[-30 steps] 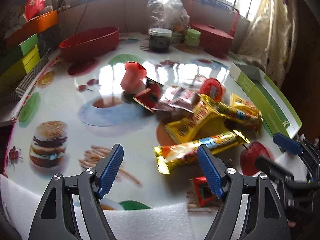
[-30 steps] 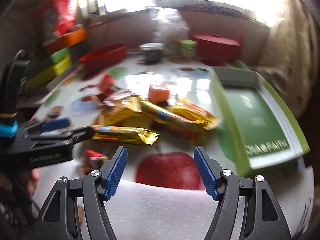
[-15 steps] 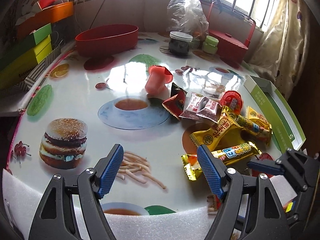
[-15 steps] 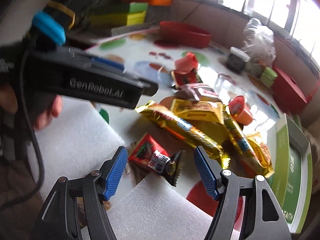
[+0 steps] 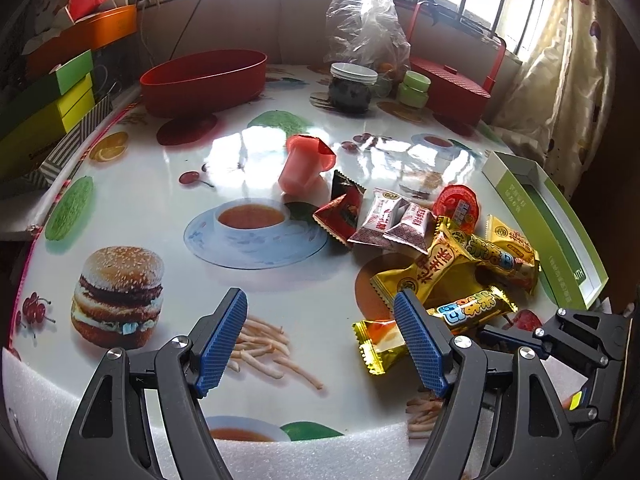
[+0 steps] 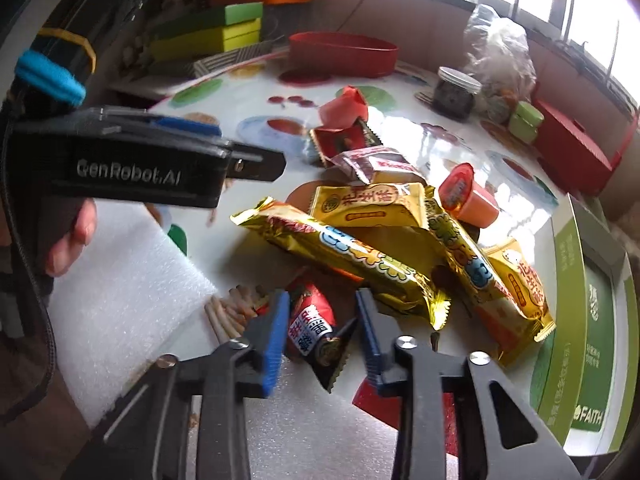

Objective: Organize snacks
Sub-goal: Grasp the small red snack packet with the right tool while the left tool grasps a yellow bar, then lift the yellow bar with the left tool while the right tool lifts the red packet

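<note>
On the desk (image 5: 168,184), with your left tongs (image 5: 320,344) wide and empty, keep your closing right tongs (image 6: 322,332) centred on the small red packet (image 6: 316,326) between them at the near edge, clear of the gold bar (image 6: 340,256).

Table (image 5: 168,216), glossy white top printed with food pictures. White foam sheet (image 5: 36,396) along near edge. Far side: red oval bowl (image 5: 204,76), dark jar (image 5: 352,88), green pots (image 5: 414,88), clear bag (image 5: 366,28), red case (image 5: 452,90). Mid-table: pink cup (image 5: 304,164) tipped over. Right of it, snack pile: red packets (image 5: 340,210), white-maroon packets (image 5: 394,220), jelly cup (image 5: 456,206), gold bars (image 5: 448,268). Small red packet (image 6: 316,328) near foam. Green tray (image 5: 556,232) at right edge.
</note>
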Tool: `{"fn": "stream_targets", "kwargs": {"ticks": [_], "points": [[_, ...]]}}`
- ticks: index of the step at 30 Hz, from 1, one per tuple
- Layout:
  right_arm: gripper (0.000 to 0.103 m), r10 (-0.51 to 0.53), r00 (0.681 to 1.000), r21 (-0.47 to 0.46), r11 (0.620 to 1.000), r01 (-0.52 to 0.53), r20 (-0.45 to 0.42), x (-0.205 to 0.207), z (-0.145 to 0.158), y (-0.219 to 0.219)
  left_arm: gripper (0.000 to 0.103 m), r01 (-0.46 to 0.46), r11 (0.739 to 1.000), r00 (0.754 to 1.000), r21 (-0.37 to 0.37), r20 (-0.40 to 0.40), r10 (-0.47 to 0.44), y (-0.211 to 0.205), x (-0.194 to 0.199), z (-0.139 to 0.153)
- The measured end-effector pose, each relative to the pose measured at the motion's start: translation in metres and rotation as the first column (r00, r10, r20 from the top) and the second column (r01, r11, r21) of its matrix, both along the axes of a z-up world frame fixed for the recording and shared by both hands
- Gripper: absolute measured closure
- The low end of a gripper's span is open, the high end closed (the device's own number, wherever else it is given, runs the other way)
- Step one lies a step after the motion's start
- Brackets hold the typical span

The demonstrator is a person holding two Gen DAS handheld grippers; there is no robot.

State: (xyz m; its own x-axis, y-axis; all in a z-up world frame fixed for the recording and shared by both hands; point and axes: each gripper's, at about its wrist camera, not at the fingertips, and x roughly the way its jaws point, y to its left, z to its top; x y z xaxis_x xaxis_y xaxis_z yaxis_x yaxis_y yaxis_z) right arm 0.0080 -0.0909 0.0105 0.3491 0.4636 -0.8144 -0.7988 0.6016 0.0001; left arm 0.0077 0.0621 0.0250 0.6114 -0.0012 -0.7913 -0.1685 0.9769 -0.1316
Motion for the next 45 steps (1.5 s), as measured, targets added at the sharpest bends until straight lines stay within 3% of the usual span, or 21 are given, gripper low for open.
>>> {"fn": "stream_targets", "kwargs": {"ticks": [5, 14, 24, 33, 36, 45], "points": [[0.089, -0.031, 0.999, 0.048, 0.998, 0.032, -0.024, 0.001, 0.004, -0.010, 0.027, 0.049, 0.999, 0.999, 0.006, 0.011, -0.049, -0.006, 0.002, 0.004], [0.094, -0.162, 0.986, 0.118, 0.979, 0.166, -0.039, 0.013, 0.012, -0.044, 0.027, 0.173, 0.984, 0.985, 0.032, 0.021, -0.173, -0.027, 0.008, 0.006], [0.095, -0.297, 0.952, 0.164, 0.938, 0.305, -0.071, 0.020, 0.014, -0.076, 0.027, 0.318, 0.946, 0.948, 0.067, -0.008, -0.318, -0.059, 0.020, -0.004], [0.096, -0.364, 0.927, 0.194, 0.906, 0.376, -0.093, 0.021, 0.013, -0.095, 0.027, 0.392, 0.915, 0.920, 0.099, -0.032, -0.391, -0.080, 0.023, -0.011], [0.096, -0.375, 0.922, 0.197, 0.901, 0.387, -0.098, 0.020, 0.011, -0.098, 0.043, 0.419, 0.900, 0.908, 0.119, -0.051, -0.416, -0.088, 0.024, -0.015], [0.096, -0.390, 0.914, 0.208, 0.890, 0.405, -0.110, 0.020, 0.012, -0.101, 0.060, 0.402, 0.906, 0.916, 0.129, -0.059, -0.398, -0.088, 0.028, -0.016]]}}
